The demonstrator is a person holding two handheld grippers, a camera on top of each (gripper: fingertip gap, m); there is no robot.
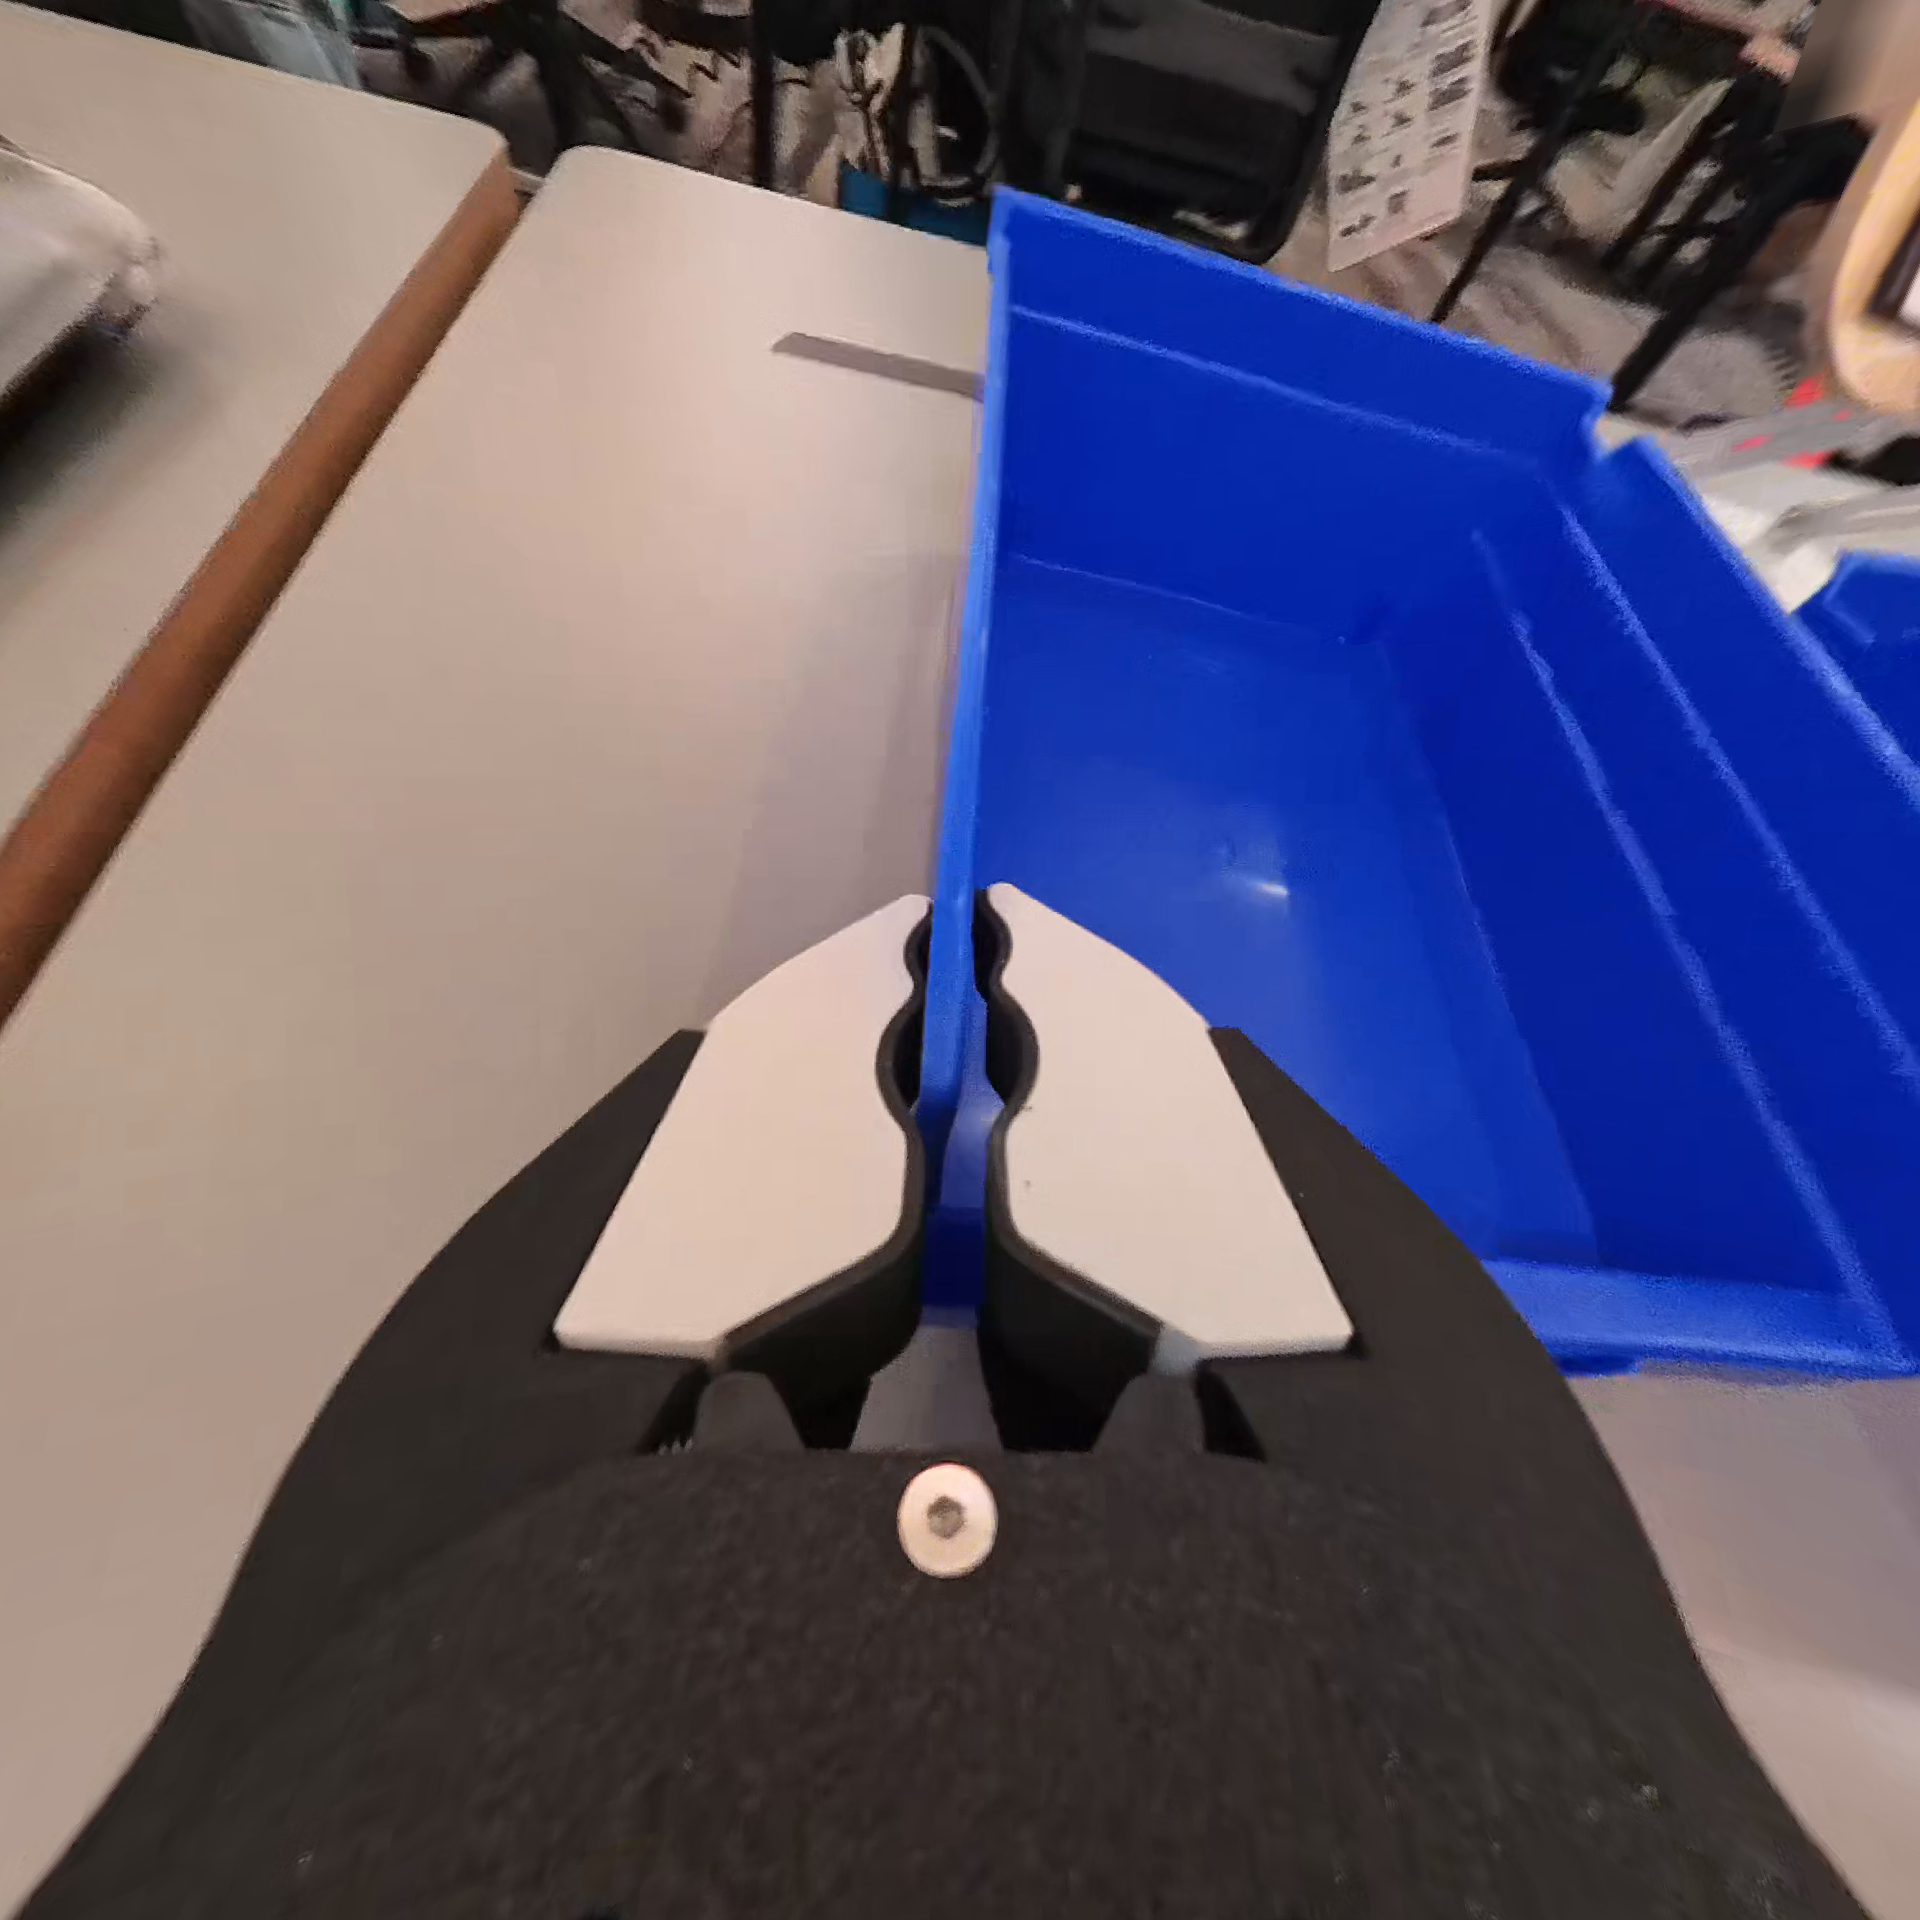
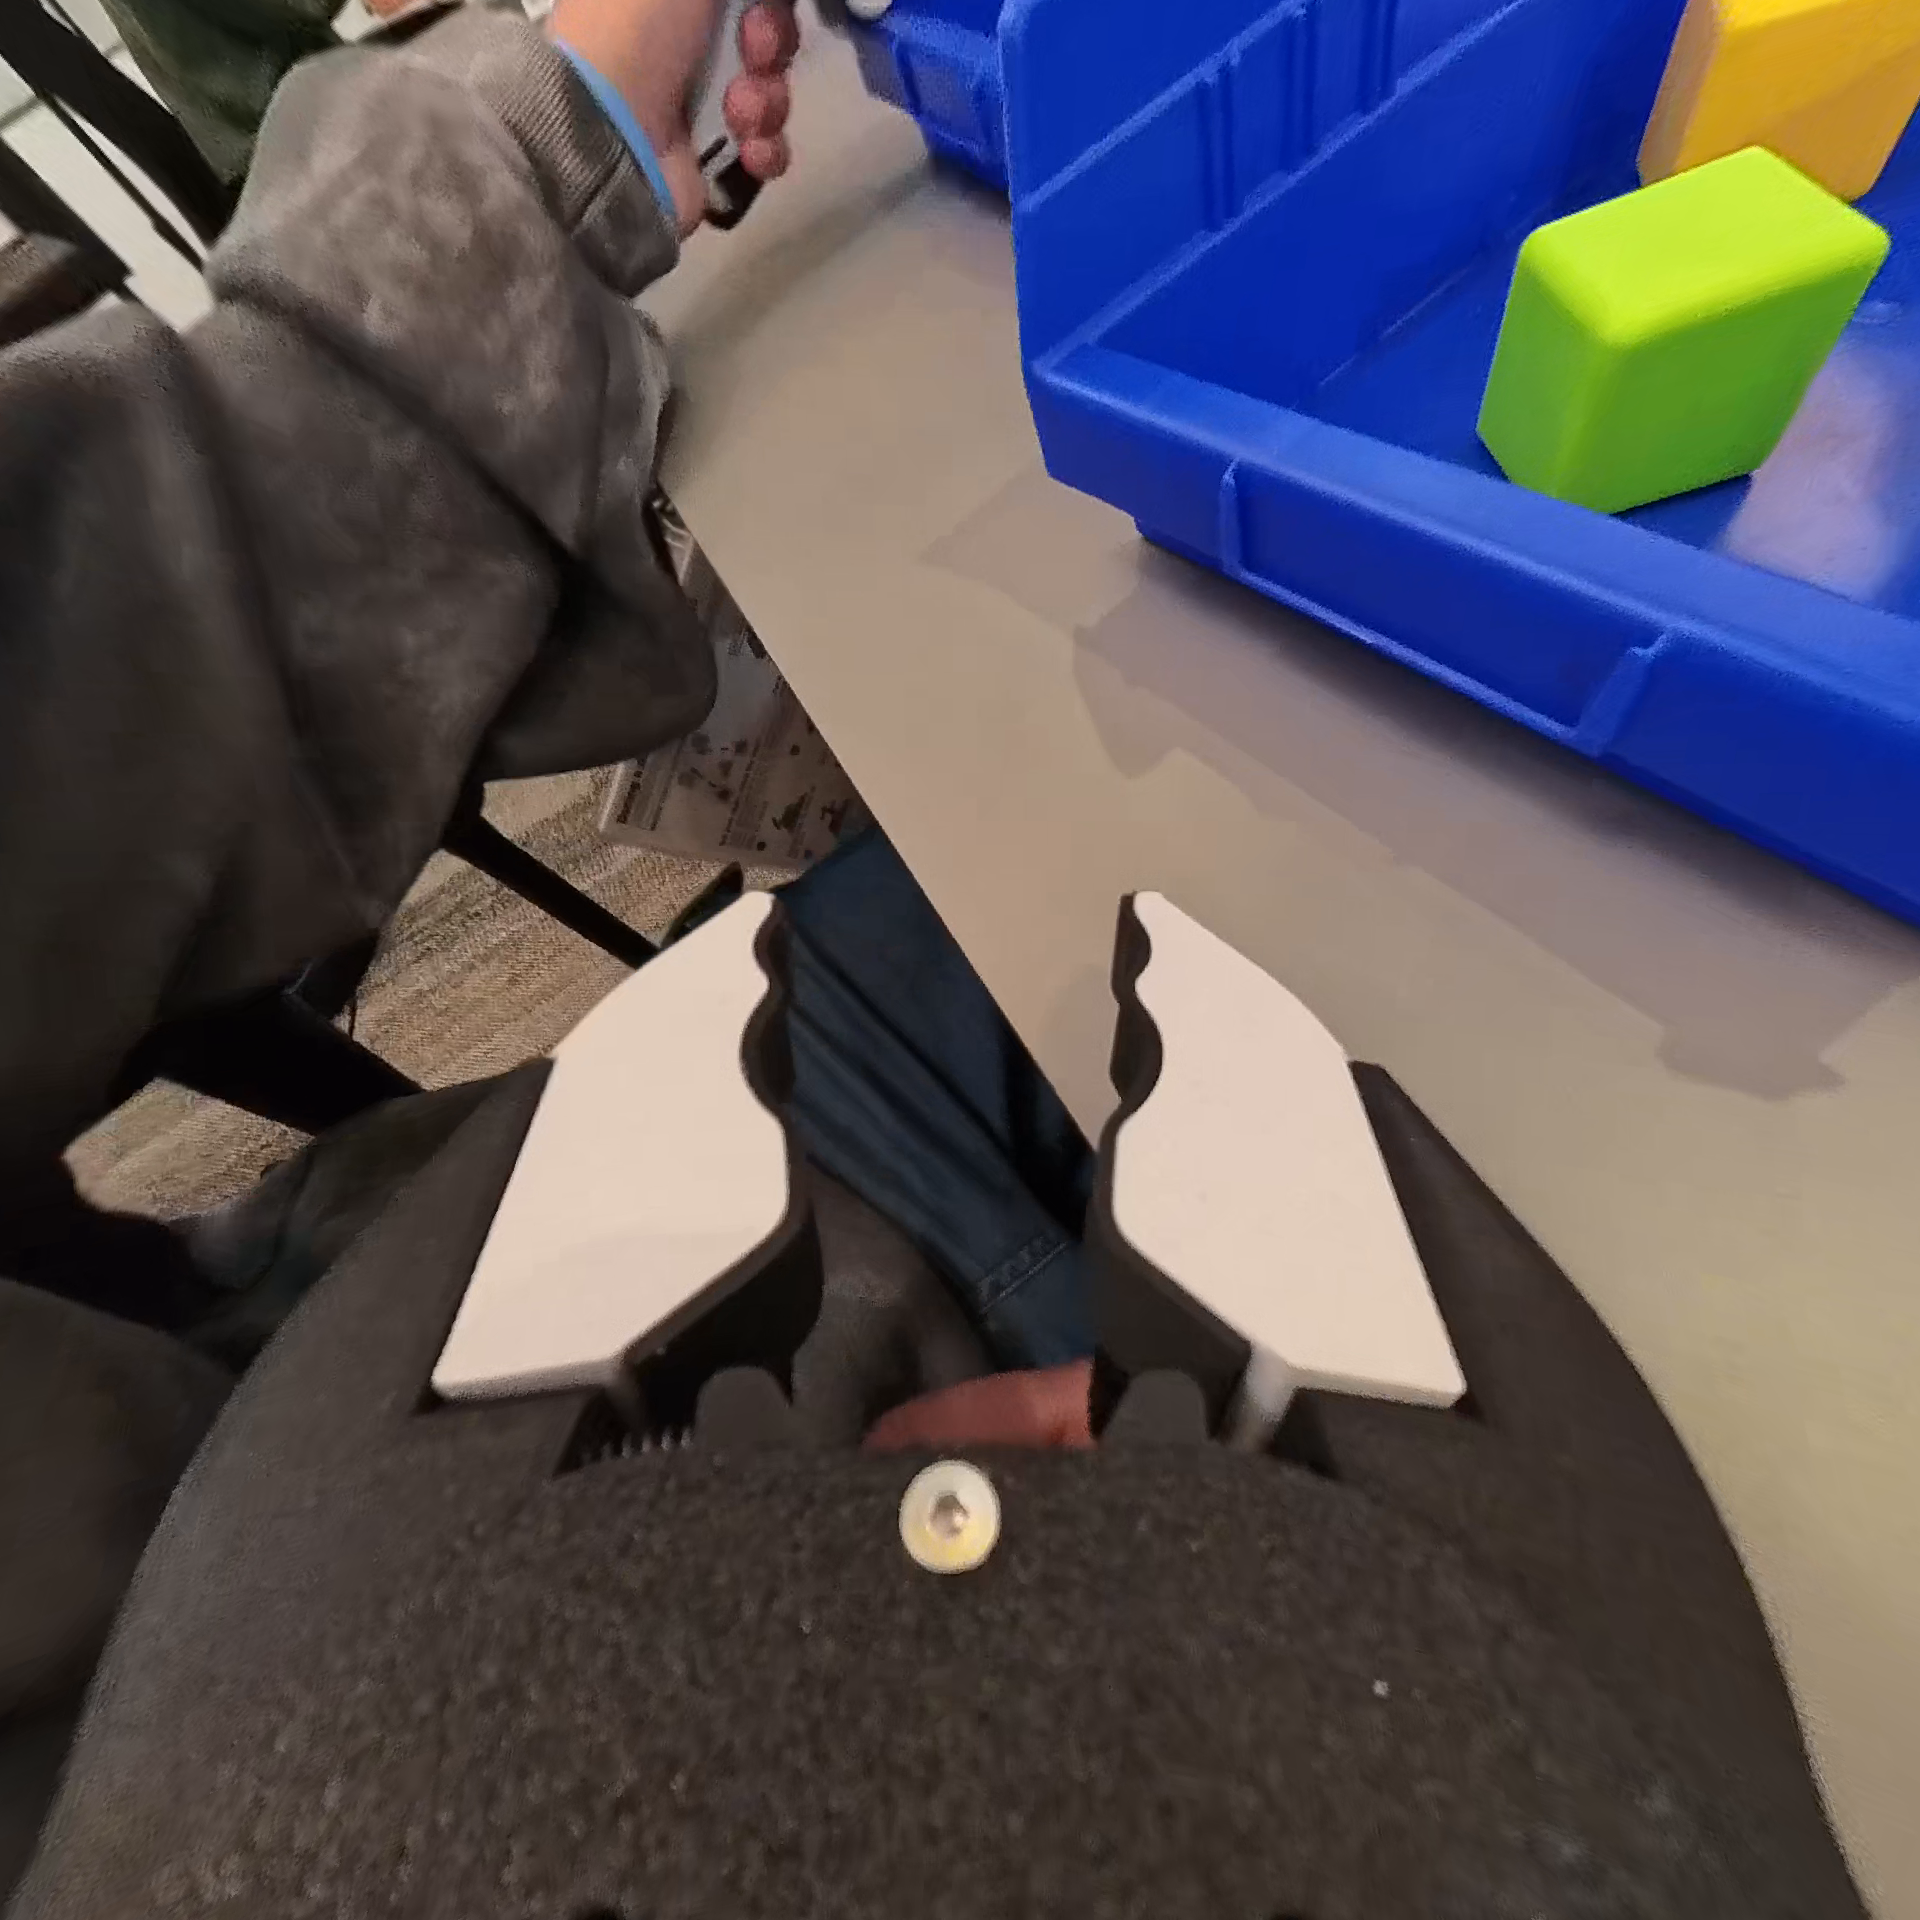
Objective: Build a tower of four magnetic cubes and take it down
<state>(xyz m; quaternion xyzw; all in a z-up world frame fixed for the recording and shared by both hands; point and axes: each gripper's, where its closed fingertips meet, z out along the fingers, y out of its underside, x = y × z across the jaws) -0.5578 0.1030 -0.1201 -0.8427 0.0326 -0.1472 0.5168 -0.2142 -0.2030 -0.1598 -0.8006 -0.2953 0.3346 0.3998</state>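
Observation:
In the left wrist view, my left gripper is shut on the near left wall of a blue bin with nothing in it; both pads press on the thin wall. In the right wrist view, my right gripper is open and empty, held over the table's front edge. A lime green cube and a yellow cube lie in another blue bin ahead and to the right of it.
The bins stand on a grey table; a second table lies to its left. A person's grey sleeve and hand reach toward a farther blue bin. Floor and chair legs show beyond the table edge.

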